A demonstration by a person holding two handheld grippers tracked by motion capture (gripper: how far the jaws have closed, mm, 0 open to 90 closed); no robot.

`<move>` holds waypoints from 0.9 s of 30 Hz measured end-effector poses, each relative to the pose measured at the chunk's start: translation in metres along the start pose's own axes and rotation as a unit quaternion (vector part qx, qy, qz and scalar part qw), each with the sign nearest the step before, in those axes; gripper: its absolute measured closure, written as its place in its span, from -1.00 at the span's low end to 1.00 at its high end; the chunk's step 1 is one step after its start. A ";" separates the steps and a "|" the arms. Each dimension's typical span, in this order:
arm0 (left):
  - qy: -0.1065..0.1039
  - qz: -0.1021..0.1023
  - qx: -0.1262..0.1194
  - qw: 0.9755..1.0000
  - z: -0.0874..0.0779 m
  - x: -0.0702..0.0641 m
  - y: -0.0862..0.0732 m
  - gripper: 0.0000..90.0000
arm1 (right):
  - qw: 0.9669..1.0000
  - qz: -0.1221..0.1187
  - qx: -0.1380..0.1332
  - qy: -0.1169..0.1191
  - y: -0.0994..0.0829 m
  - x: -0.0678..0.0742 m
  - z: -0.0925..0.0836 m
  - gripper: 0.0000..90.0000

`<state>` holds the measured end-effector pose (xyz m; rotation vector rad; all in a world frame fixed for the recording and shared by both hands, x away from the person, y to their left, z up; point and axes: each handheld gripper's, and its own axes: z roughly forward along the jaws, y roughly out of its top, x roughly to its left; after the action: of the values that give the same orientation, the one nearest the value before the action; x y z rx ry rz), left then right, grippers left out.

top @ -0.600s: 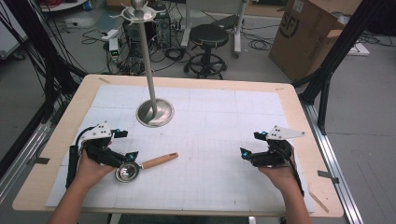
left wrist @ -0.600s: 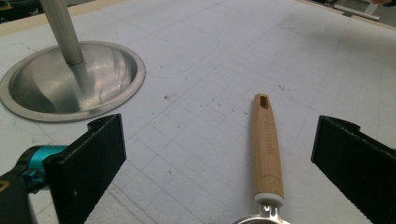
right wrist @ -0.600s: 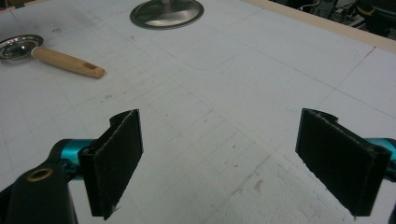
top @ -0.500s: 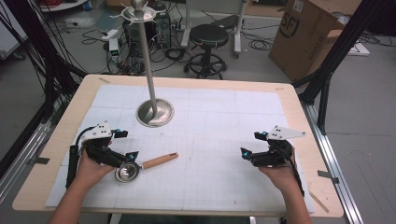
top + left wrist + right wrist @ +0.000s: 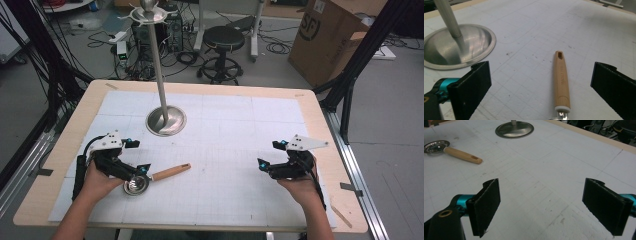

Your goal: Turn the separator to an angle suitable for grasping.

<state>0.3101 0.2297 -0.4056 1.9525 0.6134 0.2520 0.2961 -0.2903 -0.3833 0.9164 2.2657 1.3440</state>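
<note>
A small round metal strainer with a pale wooden handle (image 5: 155,178) is seen near the tabletop's front left corner, its long axis running bowl-first from between the spread, empty jaws of the left gripper (image 5: 139,172). The right gripper (image 5: 263,165), likewise open and empty, is held well apart.

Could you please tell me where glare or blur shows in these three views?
High view: soft overall, even light. Left gripper view: bright sheen on the stand base, the wooden handle sharp. Right gripper view: the strainer glints, far background dim.
</note>
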 end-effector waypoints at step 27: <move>-0.020 0.031 0.081 0.996 0.019 -0.009 0.009 -0.36 | 1.000 -0.005 0.027 -0.005 -0.005 0.002 0.007 -0.69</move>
<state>0.3137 0.2074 -0.4055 2.1305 0.5618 0.2052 0.2970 -0.2862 -0.3910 0.9246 2.3070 1.2772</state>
